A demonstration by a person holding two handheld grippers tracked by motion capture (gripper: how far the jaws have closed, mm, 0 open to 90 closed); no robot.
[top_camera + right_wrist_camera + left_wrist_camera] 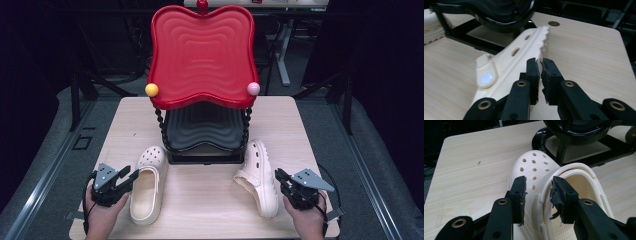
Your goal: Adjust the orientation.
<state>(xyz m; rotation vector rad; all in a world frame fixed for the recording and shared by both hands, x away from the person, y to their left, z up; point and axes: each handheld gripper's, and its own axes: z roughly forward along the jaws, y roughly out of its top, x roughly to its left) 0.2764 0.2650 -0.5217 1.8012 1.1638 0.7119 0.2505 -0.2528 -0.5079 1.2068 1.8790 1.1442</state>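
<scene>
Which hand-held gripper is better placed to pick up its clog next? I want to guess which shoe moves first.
Probably the left hand-held gripper: its jaws are open and straddle the side wall of the upright clog. The right hand-held gripper is nearly shut beside the clog lying on its side.

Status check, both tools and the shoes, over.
Left tool open astride left shoe rim. Right tool nearly shut, empty, beside tipped right shoe. Rack close behind.

Pale wooden table [210, 200], two cream clogs [148, 184], tiered stand [202, 150]
</scene>
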